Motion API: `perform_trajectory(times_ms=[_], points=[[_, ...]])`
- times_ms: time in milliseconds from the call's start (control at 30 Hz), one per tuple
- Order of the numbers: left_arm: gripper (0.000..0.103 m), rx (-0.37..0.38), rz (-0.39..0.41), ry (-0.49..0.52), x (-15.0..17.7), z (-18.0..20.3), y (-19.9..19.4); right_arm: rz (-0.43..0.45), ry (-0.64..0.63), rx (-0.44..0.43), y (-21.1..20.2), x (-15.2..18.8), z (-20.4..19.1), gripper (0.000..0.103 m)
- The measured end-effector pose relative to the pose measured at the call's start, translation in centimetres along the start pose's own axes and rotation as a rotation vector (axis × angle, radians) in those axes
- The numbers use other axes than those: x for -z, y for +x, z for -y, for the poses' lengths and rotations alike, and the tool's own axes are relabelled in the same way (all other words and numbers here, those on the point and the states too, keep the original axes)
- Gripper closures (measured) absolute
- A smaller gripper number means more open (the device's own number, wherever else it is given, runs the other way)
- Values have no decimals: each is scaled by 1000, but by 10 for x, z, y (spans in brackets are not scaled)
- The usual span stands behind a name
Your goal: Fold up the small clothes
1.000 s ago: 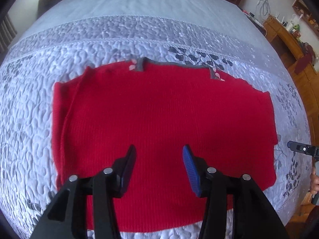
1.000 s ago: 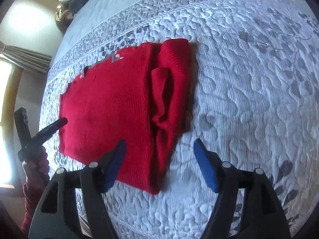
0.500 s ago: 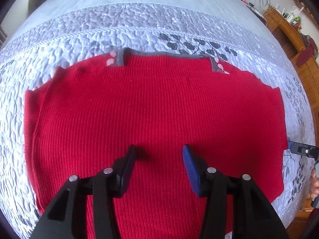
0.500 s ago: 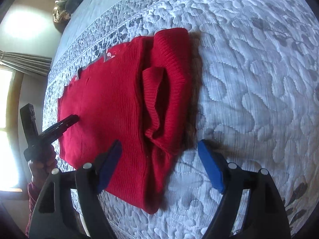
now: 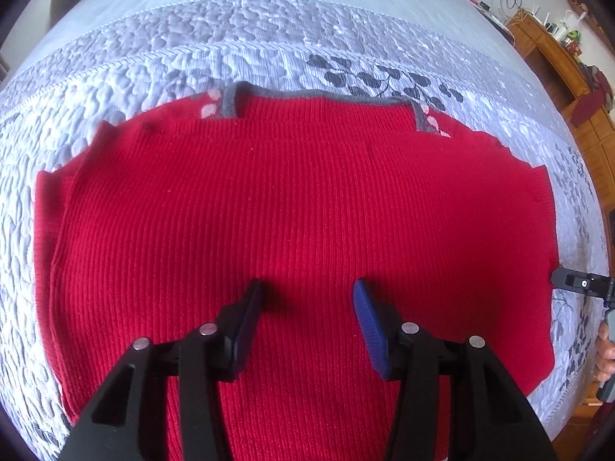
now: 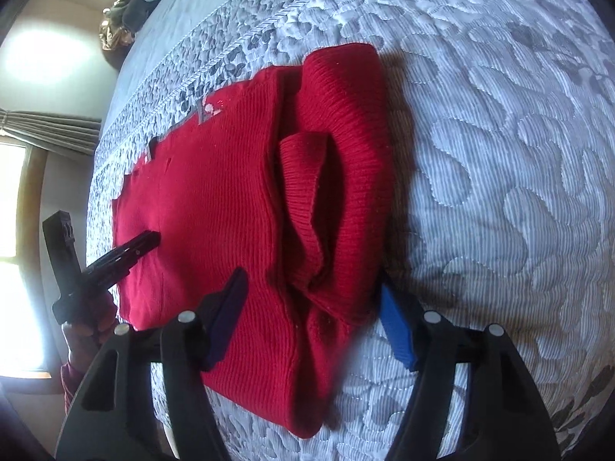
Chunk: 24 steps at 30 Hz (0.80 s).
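My left claw [image 5: 307, 303] hangs released over the middle of the red sweater [image 5: 292, 207], pads apart with only flat knit under them. My right claw [image 6: 311, 307] has just been narrowing; it straddles the folded sleeve [image 6: 338, 176] at the sweater's edge, and I can't see the pads pressing it. The sweater lies spread on the quilted bed [image 6: 499, 153], grey collar [image 5: 323, 96] farthest from me.

Bright window [image 6: 15, 199] glare, sharp shadows, fisheye-warped edges.

no readable txt, no labels, no brands, no nos. on anything
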<state>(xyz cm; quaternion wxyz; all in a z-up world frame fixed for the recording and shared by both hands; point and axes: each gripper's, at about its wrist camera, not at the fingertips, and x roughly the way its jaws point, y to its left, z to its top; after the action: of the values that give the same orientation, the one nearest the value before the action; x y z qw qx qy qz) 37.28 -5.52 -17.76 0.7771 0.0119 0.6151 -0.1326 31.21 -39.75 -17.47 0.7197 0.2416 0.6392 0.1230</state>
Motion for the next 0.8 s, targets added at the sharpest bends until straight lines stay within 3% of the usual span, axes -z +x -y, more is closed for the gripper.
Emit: perform_trajectory(times_ms=[100, 167, 300, 433, 567, 667, 800], points=[[52, 2, 1, 4, -1, 0, 1, -6, -26, 0, 2, 2, -5, 37], [52, 2, 3, 7, -1, 0, 1, -3, -28, -17, 3, 2, -6, 47], [52, 7, 4, 8, -1, -1, 2, -2, -5, -40, 9, -2, -4, 53], [52, 10, 4, 10, -2, -1, 2, -5, 18, -81, 13, -3, 0, 78], [52, 17, 6, 9, -2, -2, 2, 10, 61, -136, 8, -1, 7, 81], [52, 16, 8, 10, -2, -2, 2, -11, 164, -204, 14, 0, 23, 80], [52, 13, 15, 10, -1, 0, 2, -17, 194, -218, 16, 0, 27, 82]])
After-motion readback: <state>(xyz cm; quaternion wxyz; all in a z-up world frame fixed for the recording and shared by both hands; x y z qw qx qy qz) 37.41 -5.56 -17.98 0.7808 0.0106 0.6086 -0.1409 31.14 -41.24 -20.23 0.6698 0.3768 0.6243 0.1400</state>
